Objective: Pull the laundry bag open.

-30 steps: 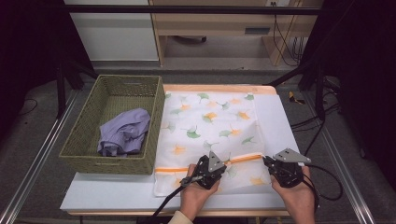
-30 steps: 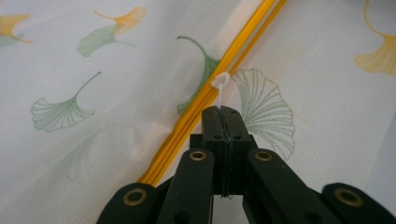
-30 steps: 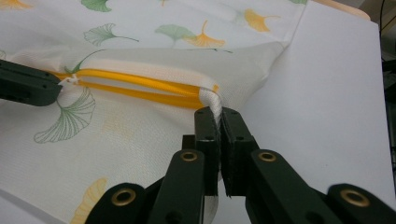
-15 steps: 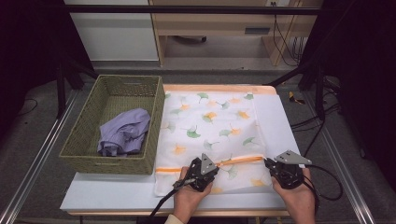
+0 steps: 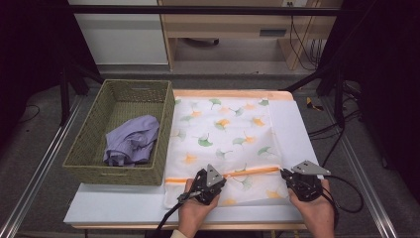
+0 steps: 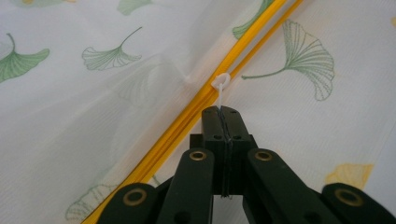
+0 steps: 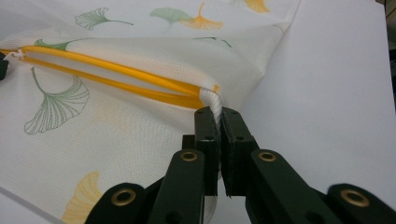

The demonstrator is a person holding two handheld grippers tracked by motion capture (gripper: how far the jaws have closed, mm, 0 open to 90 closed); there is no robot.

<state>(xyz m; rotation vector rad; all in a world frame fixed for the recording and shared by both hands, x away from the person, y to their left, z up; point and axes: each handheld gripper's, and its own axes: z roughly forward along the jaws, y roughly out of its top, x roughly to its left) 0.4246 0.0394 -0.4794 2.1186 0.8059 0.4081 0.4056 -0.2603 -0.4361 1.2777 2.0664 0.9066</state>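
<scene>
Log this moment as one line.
left claw: shut on zipper pull | right claw: shut on bag corner | zipper: part open

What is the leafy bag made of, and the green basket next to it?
The leafy bag looks like thin woven mesh fabric, matte and slightly see-through, with an orange zipper; its fine grid texture shows in the gripper views. The basket seems woven from green straw or paper cord, judging by its ribbed weave; which one is unclear.
</scene>
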